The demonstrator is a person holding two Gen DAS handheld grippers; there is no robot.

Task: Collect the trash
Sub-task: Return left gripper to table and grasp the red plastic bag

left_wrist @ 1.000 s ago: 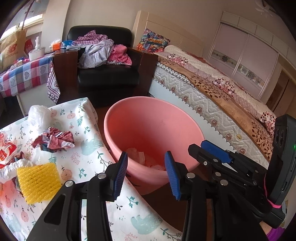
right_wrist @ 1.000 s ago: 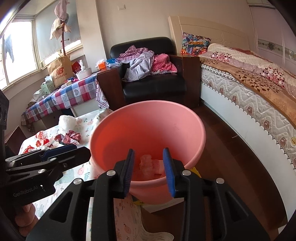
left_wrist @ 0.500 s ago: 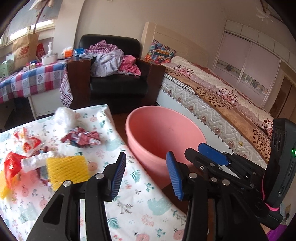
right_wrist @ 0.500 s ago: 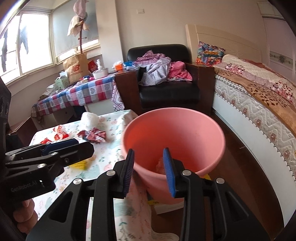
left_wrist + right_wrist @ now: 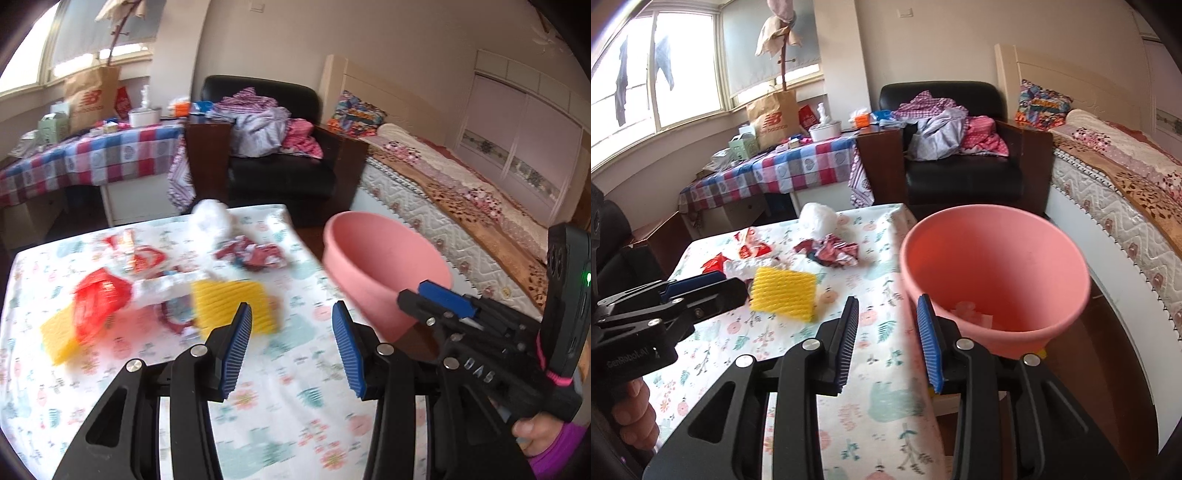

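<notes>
Both claws hover over the table (image 5: pixel 894 406) with nothing between their jaws. The left claw (image 5: pixel 291 343) stands parted, empty, and has just been opening a little; the right claw (image 5: pixel 888 334) is also released, its gap narrower. The trash lies on the floral cloth: a yellow foam net (image 5: pixel 783 294), a crumpled red-patterned wrapper (image 5: pixel 831 251), a white plastic wad (image 5: pixel 817 218) and red packets (image 5: pixel 101 301). The pink bin (image 5: pixel 993 273) stands just beside the table's edge, with scraps inside.

Floral-clothed table (image 5: pixel 886 406) under strewn trash: yellow foam net (image 5: pixel 785 294), crumpled wrapper (image 5: pixel 831 251), white bag (image 5: pixel 818 219), red packets (image 5: pixel 101 302).
</notes>
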